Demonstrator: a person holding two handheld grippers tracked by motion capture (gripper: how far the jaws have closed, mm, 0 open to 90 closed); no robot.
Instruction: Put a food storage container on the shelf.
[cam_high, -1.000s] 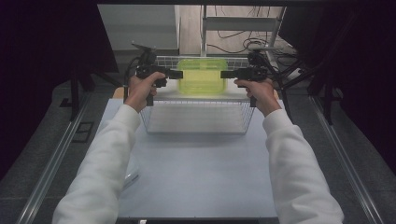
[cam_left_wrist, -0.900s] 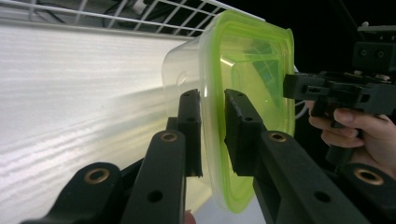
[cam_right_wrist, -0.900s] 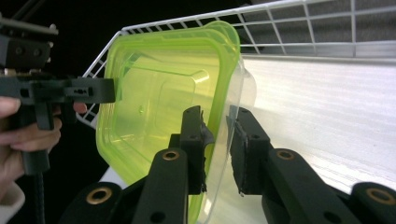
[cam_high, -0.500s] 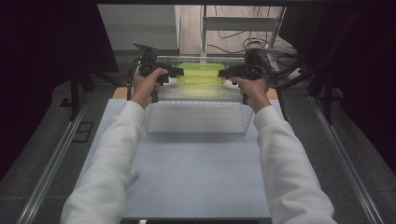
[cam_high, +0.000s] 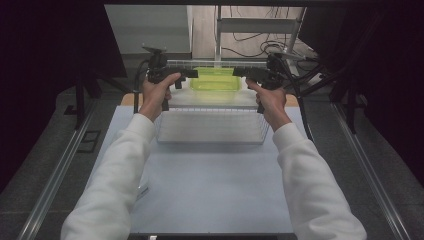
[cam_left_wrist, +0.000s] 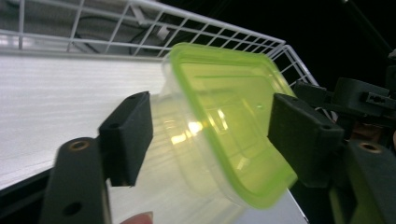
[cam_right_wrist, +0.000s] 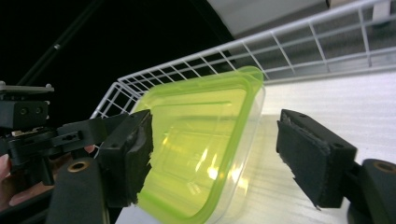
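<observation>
High view – container: a clear container with a green lid (cam_high: 216, 81) is sitting in the far part of a white wire basket (cam_high: 210, 131) that is standing on the table (cam_high: 210, 195).
High view – left hand-held gripper (cam_high: 189, 74): it is pointing inward at the container's left end, just beside it, and a hand (cam_high: 156, 95) in a white sleeve is gripping it.
High view – right hand-held gripper (cam_high: 241, 73): it is pointing at the container's right end from the opposite side, so the container is lying between the two.
Left gripper view – jaws: the left hand-held gripper (cam_left_wrist: 210, 135) is standing wide, its jaws having just been opening; the container (cam_left_wrist: 224, 126), tilted with its green lid facing the camera, is lying between the pads, and gaps are showing at both of them.
Left gripper view – surroundings: the basket's wire wall (cam_left_wrist: 140, 23) is rising behind, and the other hand-held gripper (cam_left_wrist: 364, 98) is showing at the far right.
Right gripper view – jaws: the right hand-held gripper (cam_right_wrist: 215, 149) is also standing wide after just opening; the container (cam_right_wrist: 196, 140) is lying between its pads, close against the left one and well clear of the right one.
Right gripper view – surroundings: the basket rim (cam_right_wrist: 224, 56) is running behind the container.
</observation>
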